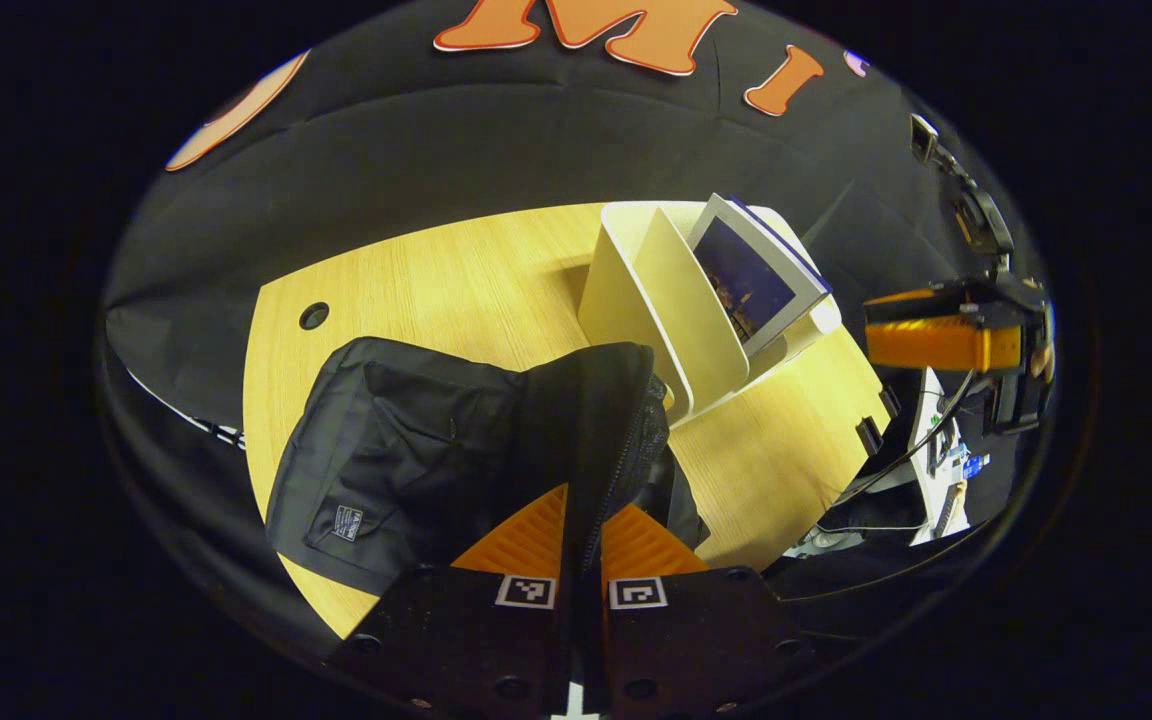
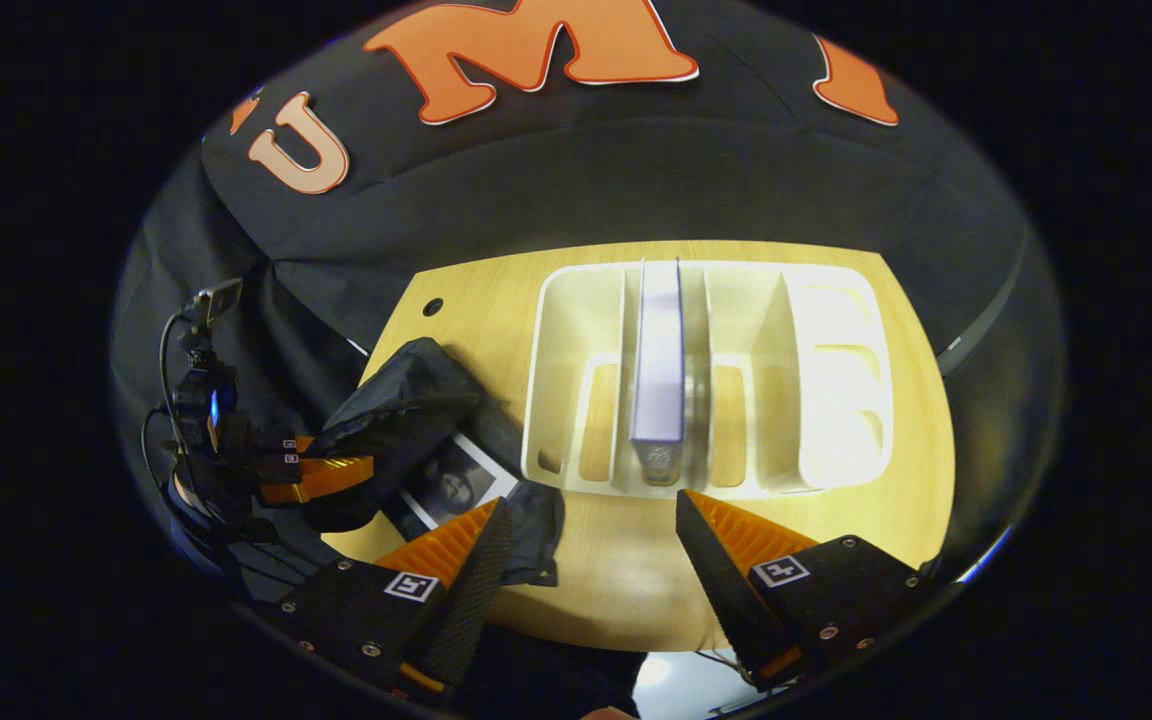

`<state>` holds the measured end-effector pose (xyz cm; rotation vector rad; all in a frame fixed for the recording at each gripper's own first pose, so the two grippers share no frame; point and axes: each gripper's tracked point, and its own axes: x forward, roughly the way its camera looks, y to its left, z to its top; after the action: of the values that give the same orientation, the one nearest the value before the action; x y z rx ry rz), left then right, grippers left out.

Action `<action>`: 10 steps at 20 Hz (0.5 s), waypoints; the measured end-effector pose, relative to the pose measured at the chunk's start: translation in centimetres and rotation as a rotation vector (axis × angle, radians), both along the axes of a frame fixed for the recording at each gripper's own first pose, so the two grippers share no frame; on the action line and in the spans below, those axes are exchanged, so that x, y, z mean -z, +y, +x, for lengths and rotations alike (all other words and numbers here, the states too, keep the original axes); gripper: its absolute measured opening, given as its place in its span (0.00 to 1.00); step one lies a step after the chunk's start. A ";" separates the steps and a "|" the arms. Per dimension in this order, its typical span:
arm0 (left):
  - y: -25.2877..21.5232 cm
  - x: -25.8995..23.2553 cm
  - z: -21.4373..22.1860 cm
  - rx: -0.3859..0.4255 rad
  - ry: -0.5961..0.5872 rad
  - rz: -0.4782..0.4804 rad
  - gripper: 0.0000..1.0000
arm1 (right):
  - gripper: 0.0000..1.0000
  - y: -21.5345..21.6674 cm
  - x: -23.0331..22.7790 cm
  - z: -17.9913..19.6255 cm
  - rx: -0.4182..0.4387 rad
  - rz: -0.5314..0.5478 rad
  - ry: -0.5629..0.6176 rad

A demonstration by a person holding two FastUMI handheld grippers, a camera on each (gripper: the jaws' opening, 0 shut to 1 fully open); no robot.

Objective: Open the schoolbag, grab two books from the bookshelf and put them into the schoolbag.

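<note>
The schoolbag (image 1: 406, 450), at the surface's (image 1: 456, 290) left edge, is held open by its zippered flap (image 1: 616, 430), pinched in the left gripper's (image 1: 581, 545) closed fingers; one book (image 2: 456, 485) is seen inside. The right gripper's (image 2: 586, 540) fingers are spread wide and empty before the bookshelf (image 2: 706, 370), so the upright second book (image 2: 658, 370) is judged next: it must be straddled and squeezed.

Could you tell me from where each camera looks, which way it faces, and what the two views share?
Left gripper view: rides on the left gripper, low over the table, facing across the schoolbag; its own fingers pinch the bag's zipped edge.
Right gripper view: rides on the right gripper, facing the bookshelf head-on, fingers apart, aimed at the upright book.
Shared: schoolbag, bookshelf, book, table; each sees the other gripper farther off.
</note>
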<state>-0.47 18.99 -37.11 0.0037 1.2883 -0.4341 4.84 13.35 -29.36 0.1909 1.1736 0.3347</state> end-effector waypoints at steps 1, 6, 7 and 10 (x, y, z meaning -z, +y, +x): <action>-0.1 0.1 0.1 -0.005 0.003 0.001 0.06 | 0.98 -0.7 -0.6 0.7 -0.003 -0.007 0.004; 0.0 0.3 -0.1 -0.034 0.011 0.007 0.06 | 0.98 -2.2 -2.7 4.2 -0.038 -0.023 0.010; 0.0 0.4 0.0 -0.038 0.013 0.010 0.06 | 0.98 -2.5 -2.7 4.9 -0.043 -0.038 0.014; 0.0 0.8 0.0 -0.053 0.023 0.013 0.06 | 0.98 -2.0 -2.2 6.8 -0.064 -0.039 0.040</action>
<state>-0.46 19.02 -37.93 -0.0247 1.3106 -0.3808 11.68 11.37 -27.14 0.1269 1.2263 0.3658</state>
